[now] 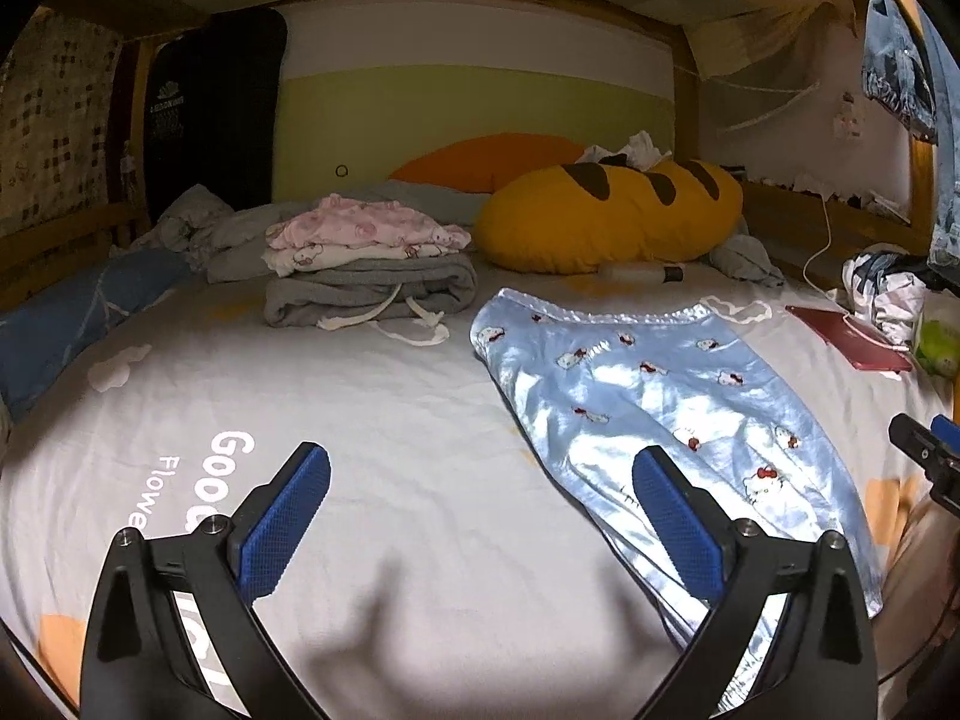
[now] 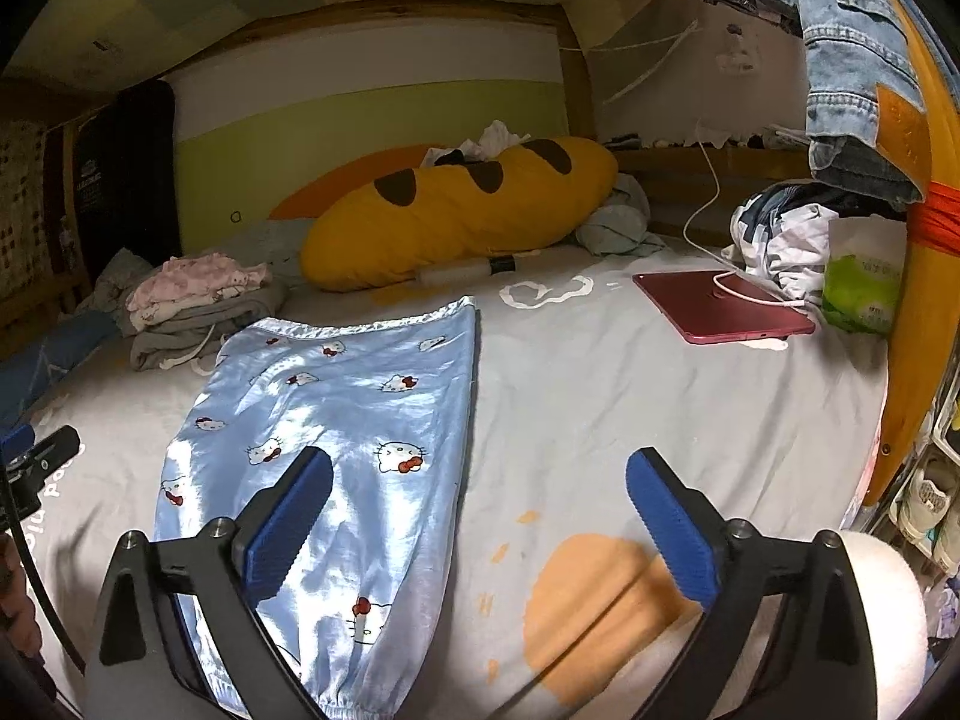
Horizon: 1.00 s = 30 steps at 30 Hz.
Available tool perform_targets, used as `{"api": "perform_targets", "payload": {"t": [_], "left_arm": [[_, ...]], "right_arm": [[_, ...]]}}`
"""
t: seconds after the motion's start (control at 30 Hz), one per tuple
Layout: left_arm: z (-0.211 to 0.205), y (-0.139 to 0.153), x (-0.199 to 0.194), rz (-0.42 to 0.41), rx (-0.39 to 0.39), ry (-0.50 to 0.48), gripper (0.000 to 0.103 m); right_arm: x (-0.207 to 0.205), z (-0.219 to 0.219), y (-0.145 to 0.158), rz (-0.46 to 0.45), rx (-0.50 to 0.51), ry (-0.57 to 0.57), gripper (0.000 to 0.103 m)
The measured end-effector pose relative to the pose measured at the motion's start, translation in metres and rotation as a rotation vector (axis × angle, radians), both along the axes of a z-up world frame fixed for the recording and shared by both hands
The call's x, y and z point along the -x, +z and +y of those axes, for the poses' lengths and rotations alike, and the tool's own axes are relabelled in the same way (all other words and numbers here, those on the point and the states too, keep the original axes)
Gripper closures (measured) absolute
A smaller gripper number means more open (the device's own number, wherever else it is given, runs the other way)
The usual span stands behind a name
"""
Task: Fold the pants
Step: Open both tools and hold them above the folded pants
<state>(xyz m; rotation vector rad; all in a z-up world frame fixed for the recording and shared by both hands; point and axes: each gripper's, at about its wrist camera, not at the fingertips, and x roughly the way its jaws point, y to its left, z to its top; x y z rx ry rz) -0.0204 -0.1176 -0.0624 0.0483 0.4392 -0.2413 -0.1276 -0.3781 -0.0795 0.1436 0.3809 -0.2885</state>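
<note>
Left wrist view. Left gripper (image 1: 480, 474) hangs over the bed sheet (image 1: 372, 396), jaws spread wide, nothing between the blue pads (image 1: 288, 516). The right-hand pad overlaps the near edge of the pants (image 1: 648, 396); whether it touches the cloth cannot be told. The pants are light blue satin with a cat print, lying flat with one leg on the other, waistband toward the far end of the bed, cuffs toward the camera. Behind them to the left sits a stack of folded clothes (image 1: 366, 264): pink and white pieces on top, a grey garment with a white drawstring at the bottom. A yellow bread-shaped pillow (image 1: 606, 216) lies along the far end. A red tablet (image 1: 846, 336) with a white cable rests at the right. The tip of the right gripper (image 1: 924, 450) shows at the right edge.

Right wrist view. Right gripper (image 2: 480, 474) also stands with its jaws wide apart, holding nothing. Its left pad (image 2: 288, 528) is above the pants' lower leg; its other pad is over bare sheet with an orange patch. The pants lie left of centre, with the waistband near the pillow. No true container in view; a green and white packet (image 2: 864, 282) stands beside the tablet, contents not readable. A denim garment (image 2: 840, 48) hangs at upper right.
</note>
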Motion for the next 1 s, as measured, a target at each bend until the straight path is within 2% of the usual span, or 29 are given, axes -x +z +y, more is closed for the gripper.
{"api": "perform_targets", "payload": {"t": [0.23,0.37,0.57,0.67,0.8,0.9,1.0], "left_arm": [[-0.006,-0.006,0.002,0.015,-0.023,-0.014,0.003],[-0.007,-0.005,-0.003,0.059,-0.007,-0.015,0.003],[-0.004,0.003,0.001,0.007,-0.014,0.008,0.003],[-0.005,0.009,-0.003,-0.004,-0.013,-0.001,0.003],[-0.011,0.025,-0.011,-0.013,-0.019,-0.029,0.003],[-0.017,0.044,-0.021,-0.065,-0.055,-0.045,0.003],[-0.026,0.063,-0.039,-0.106,-0.08,-0.048,0.003]], "right_arm": [[0.002,0.006,0.0,0.013,0.007,0.017,0.004],[-0.001,0.009,0.004,0.046,0.021,0.006,0.004],[-0.004,0.006,0.003,0.057,0.02,0.031,0.004],[-0.007,0.001,0.004,0.069,-0.015,0.088,0.004],[-0.01,-0.014,0.025,0.054,-0.022,0.152,0.004],[-0.019,-0.034,0.054,0.003,0.027,0.194,0.004],[-0.036,-0.063,0.077,-0.022,-0.007,0.214,0.004]]}}
